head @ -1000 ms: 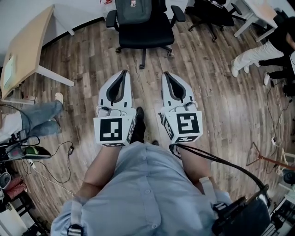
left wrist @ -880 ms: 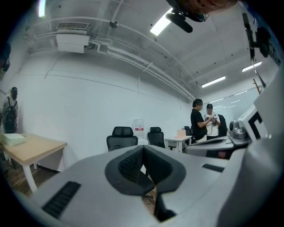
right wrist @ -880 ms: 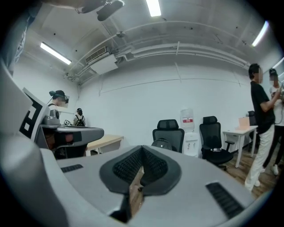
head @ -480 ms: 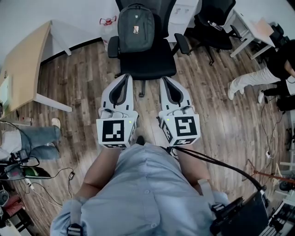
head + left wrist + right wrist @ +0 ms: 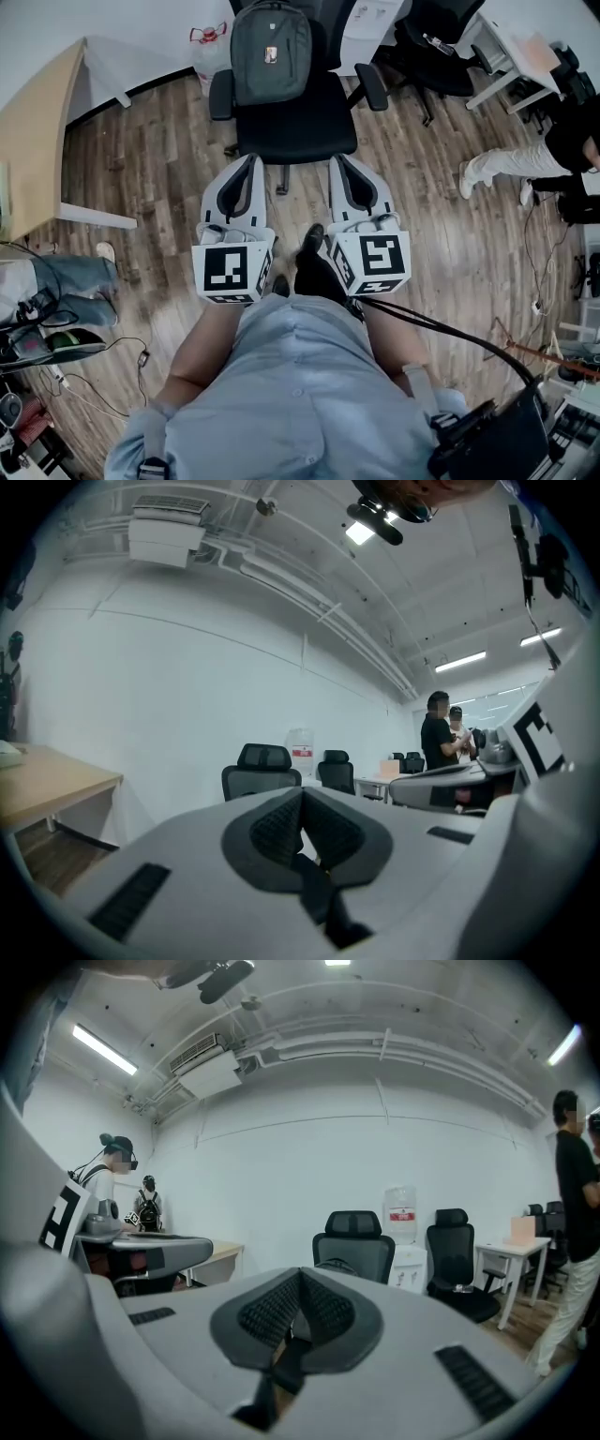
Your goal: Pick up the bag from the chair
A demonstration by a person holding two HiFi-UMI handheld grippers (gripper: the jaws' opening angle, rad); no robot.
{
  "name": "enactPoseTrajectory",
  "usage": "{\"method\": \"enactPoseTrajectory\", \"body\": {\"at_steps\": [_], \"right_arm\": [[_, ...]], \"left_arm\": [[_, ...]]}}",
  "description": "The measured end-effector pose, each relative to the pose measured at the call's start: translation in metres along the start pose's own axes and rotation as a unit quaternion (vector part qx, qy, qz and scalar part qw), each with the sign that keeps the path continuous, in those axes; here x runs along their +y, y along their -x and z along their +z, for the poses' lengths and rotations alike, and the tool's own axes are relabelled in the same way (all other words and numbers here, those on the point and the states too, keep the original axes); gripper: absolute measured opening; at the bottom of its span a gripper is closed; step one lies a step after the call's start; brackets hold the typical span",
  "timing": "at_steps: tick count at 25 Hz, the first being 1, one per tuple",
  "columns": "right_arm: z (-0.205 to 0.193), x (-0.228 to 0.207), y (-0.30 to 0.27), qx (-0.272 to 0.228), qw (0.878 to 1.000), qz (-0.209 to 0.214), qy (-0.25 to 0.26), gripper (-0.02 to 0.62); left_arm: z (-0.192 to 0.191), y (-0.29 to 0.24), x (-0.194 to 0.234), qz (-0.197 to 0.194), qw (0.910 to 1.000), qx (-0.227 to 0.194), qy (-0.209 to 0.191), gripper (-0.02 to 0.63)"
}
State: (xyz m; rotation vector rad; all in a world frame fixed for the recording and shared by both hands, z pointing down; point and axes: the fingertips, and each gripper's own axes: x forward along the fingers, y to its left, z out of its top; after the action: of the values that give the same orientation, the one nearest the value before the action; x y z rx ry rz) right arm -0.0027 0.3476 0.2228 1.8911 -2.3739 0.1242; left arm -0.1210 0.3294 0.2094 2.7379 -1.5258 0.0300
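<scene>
Wooden floor [image 5: 169, 141], black chair [image 5: 295, 122], grey bag [image 5: 270, 52] on it.

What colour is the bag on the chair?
The bag is dark grey; head view shows it best.

White left gripper [image 5: 252, 159] and right gripper [image 5: 337, 159] bear black-and-white marker cubes [image 5: 232, 270].

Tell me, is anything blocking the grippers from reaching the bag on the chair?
Nothing visible does. The bag sits on the chair, with only bare seat between it and the left gripper and right gripper, both shut.
</scene>
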Motion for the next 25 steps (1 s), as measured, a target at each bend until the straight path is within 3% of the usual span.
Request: {"method": "enactPoseTrajectory", "body": {"at_steps": [6, 12, 17, 25], "right_arm": [[-0.006, -0.022, -0.037, 0.002, 1.0, 0.012, -0.008, 0.002], [-0.01, -0.065, -0.098, 0.007, 1.0, 0.024, -0.009, 0.002], [0.0, -0.106, -0.152, 0.006, 0.999, 0.044, -0.026, 0.001], [0.032, -0.147, -0.223, -0.02, 0.996, 0.08, -0.032, 0.002]], "left_arm": [[-0.011, -0.036, 0.011, 0.013, 0.9998, 0.013, -0.007, 0.0], [-0.024, -0.107, 0.015, 0.019, 0.999, 0.037, -0.018, 0.001], [-0.011, -0.176, 0.021, 0.03, 0.9978, 0.044, -0.039, 0.001], [0.017, -0.246, 0.035, 0.06, 0.9954, 0.033, -0.067, 0.002]]}}
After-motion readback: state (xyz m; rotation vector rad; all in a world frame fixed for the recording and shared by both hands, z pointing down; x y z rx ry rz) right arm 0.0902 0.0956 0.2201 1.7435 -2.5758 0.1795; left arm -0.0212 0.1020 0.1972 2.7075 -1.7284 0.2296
